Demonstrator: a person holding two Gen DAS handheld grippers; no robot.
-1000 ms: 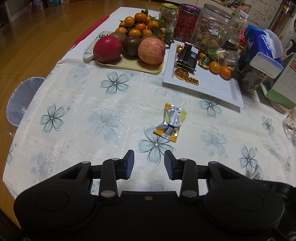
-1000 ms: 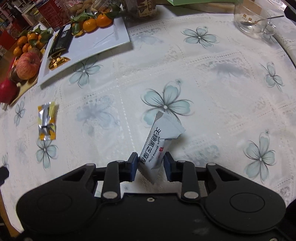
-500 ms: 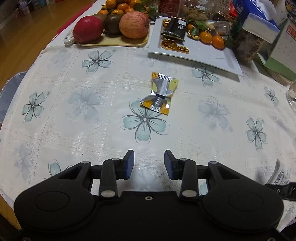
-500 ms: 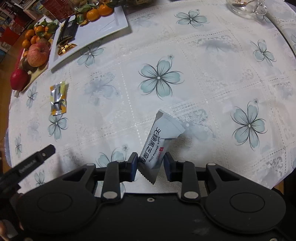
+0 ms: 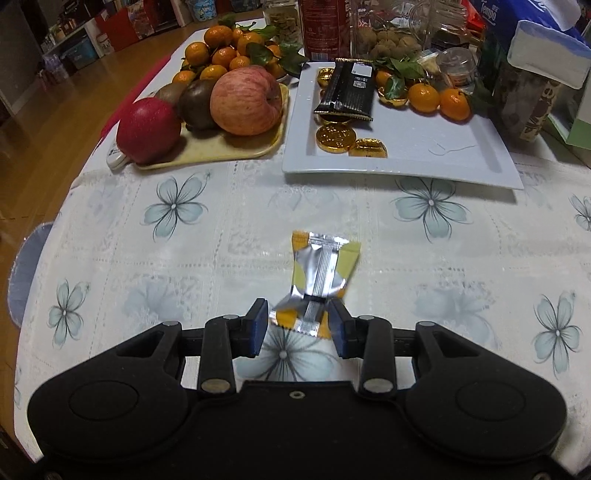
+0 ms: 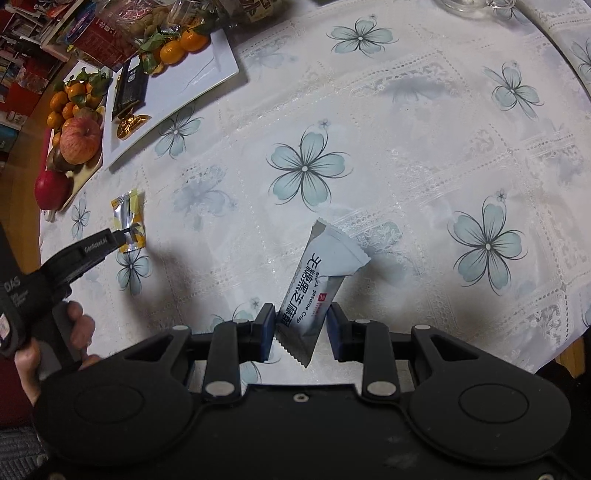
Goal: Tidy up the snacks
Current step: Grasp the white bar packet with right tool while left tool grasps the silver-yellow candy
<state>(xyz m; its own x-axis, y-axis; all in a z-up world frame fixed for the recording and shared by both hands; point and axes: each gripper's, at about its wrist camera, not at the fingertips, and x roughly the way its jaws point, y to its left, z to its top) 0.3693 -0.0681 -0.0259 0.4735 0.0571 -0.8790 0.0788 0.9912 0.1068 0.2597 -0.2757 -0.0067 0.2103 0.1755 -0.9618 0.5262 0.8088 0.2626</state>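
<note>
Already the white plate at one o'clock carries a black bar and gold coins. Still left: right gripper pinches the grey sesame packet; left gripper, spread, straddles the yellow-silver snack lying on the bench.

A white cloth with pale blue flowers is covering the bench. At its far side a cream tray is holding a red apple, a pink-streaked apple and 2 brown kiwis, with a heap of leafy tangerines sitting just behind. A remote control is peeking out from under the tray's near corner. Further back, a red canister and a glass jar of walnuts are standing side by side, and a blue tissue pack is lying toward the right. A wooden floor is showing past the bench's left edge.
</note>
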